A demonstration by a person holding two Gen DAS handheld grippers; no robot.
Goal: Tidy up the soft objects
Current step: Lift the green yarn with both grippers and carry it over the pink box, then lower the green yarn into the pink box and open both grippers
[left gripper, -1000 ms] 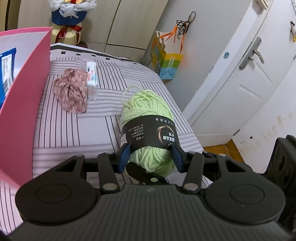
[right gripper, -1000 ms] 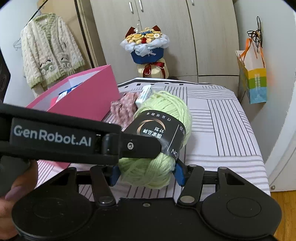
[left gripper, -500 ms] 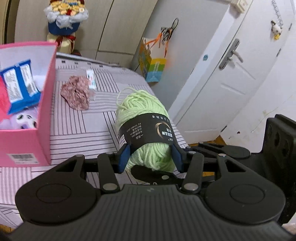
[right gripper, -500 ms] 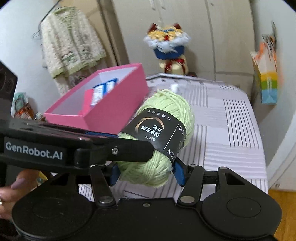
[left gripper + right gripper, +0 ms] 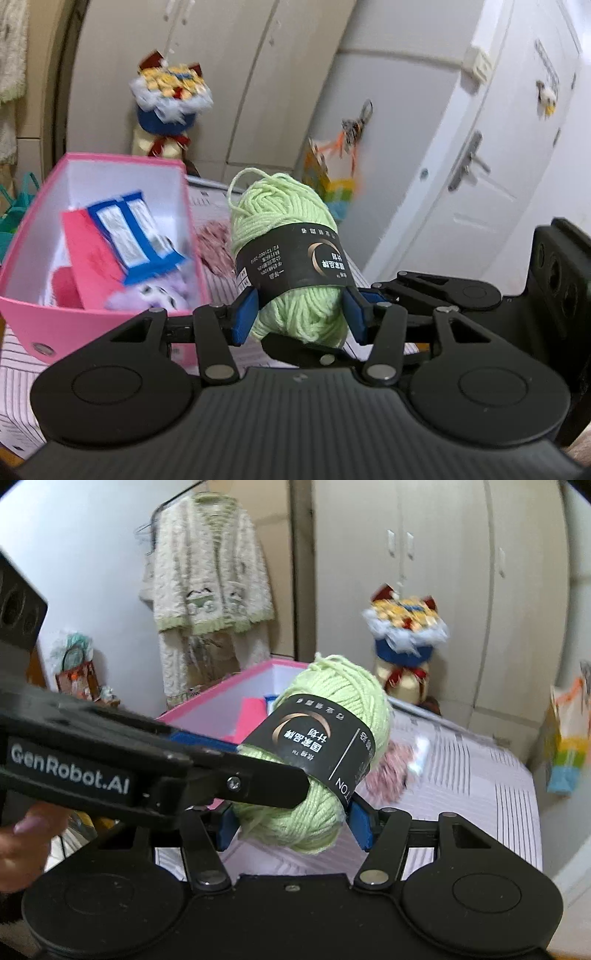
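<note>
A light green yarn ball (image 5: 291, 254) with a black paper band is held in the air by both grippers. My left gripper (image 5: 301, 317) is shut on its lower half. My right gripper (image 5: 291, 823) is shut on the same yarn ball (image 5: 325, 746), crossing under the left one. The open pink box (image 5: 48, 321) stands to the left on the striped bed and holds blue-and-white packets (image 5: 129, 236), a red item and a purple plush. It also shows in the right wrist view (image 5: 207, 709) behind the yarn.
A pink floral cloth (image 5: 216, 245) lies on the striped bed (image 5: 480, 775) beside the box, with a small white packet (image 5: 419, 755) near it. A bouquet (image 5: 168, 107) and wardrobe stand behind. A white door (image 5: 480, 166) is at the right.
Both grippers have lifted the yarn ball up off the bed and carried it left, toward the pink box. The box interior has come into view.
</note>
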